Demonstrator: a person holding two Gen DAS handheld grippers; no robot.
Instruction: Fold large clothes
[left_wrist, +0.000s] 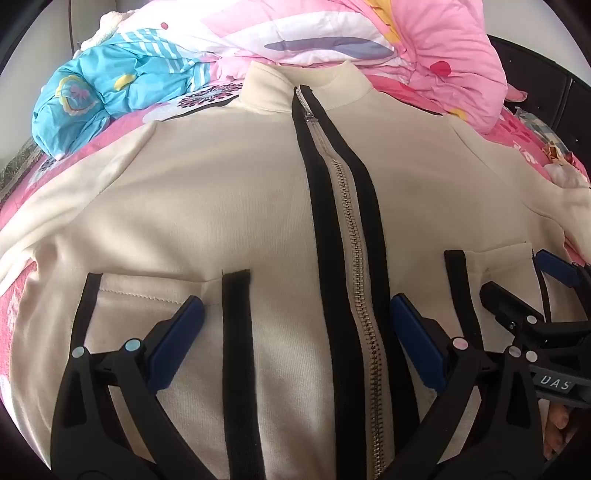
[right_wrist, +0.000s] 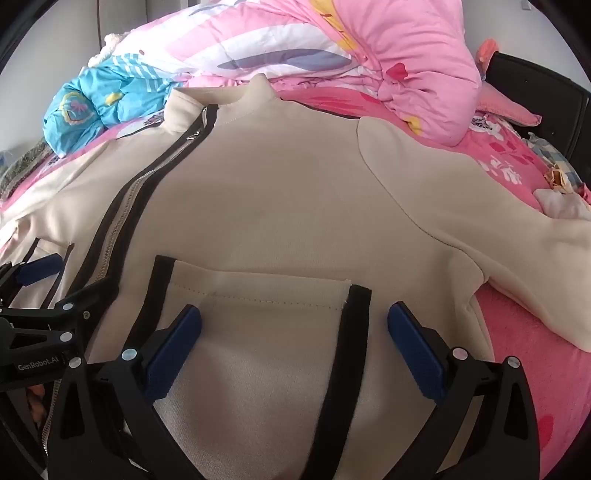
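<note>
A cream zip-front jacket with black trim (left_wrist: 221, 192) lies spread flat, front up, on a bed with a pink floral sheet (right_wrist: 517, 354), collar toward the far side. Its metal zipper (left_wrist: 354, 236) is closed nearly to the collar. The left gripper (left_wrist: 295, 332) hangs over the jacket's lower front, jaws released and spread wide across the zipper and a black pocket strip, grasping nothing. The right gripper (right_wrist: 293, 336) hangs over the other black-edged pocket (right_wrist: 266, 295), jaws likewise wide and empty. A bunched pink patterned quilt (left_wrist: 424, 40) and blue patterned bedding (left_wrist: 96, 96) lie beyond the collar.
</note>
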